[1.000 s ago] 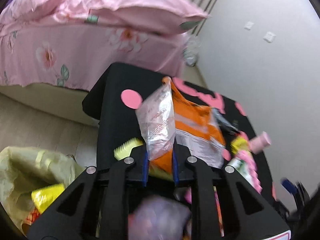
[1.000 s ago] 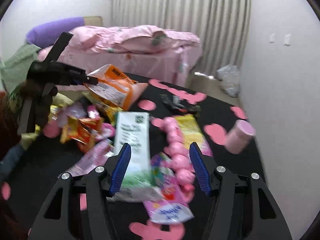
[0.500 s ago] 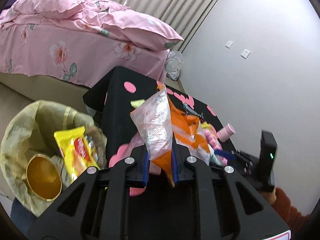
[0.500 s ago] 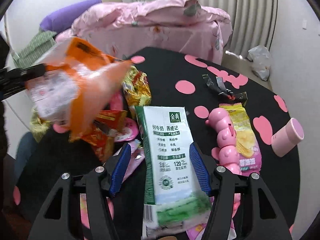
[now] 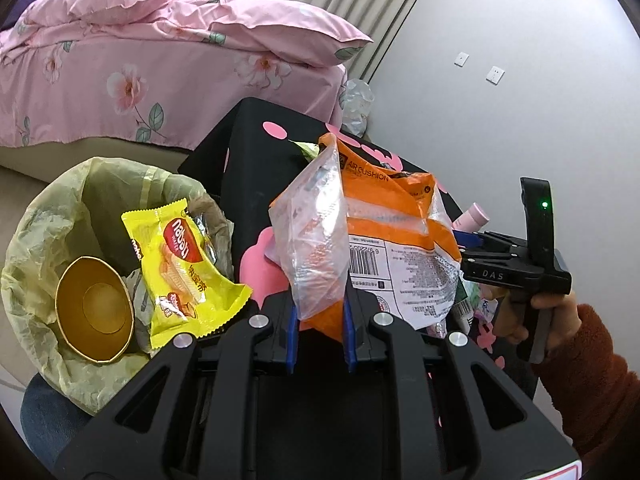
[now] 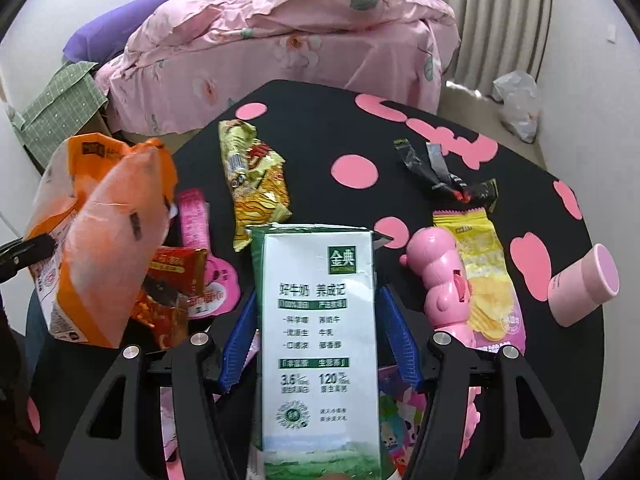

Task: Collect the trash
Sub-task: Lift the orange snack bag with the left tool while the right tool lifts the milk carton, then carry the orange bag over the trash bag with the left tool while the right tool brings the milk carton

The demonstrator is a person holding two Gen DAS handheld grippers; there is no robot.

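Note:
My left gripper (image 5: 319, 330) is shut on an orange and clear snack bag (image 5: 372, 232) and holds it in the air beside the lined trash bin (image 5: 44, 216). The bin holds a yellow wafer packet (image 5: 180, 268) and a gold paper cup (image 5: 94, 304). The bag also shows in the right wrist view (image 6: 100, 240) at the left. My right gripper (image 6: 318, 340) is open, its blue fingers either side of a white and green milk carton (image 6: 316, 328) lying on the black table (image 6: 312, 120); contact cannot be judged.
On the table lie a yellow snack bag (image 6: 256, 180), a red wrapper (image 6: 172, 292), a black wrapper (image 6: 440, 172), a pink toy (image 6: 444, 284), a chips packet (image 6: 484, 276) and a pink cup (image 6: 584, 284). A pink bed (image 6: 288, 48) stands behind.
My left gripper has carried the orange bag off the table toward the trash bin. My right gripper has closed in around the milk carton.

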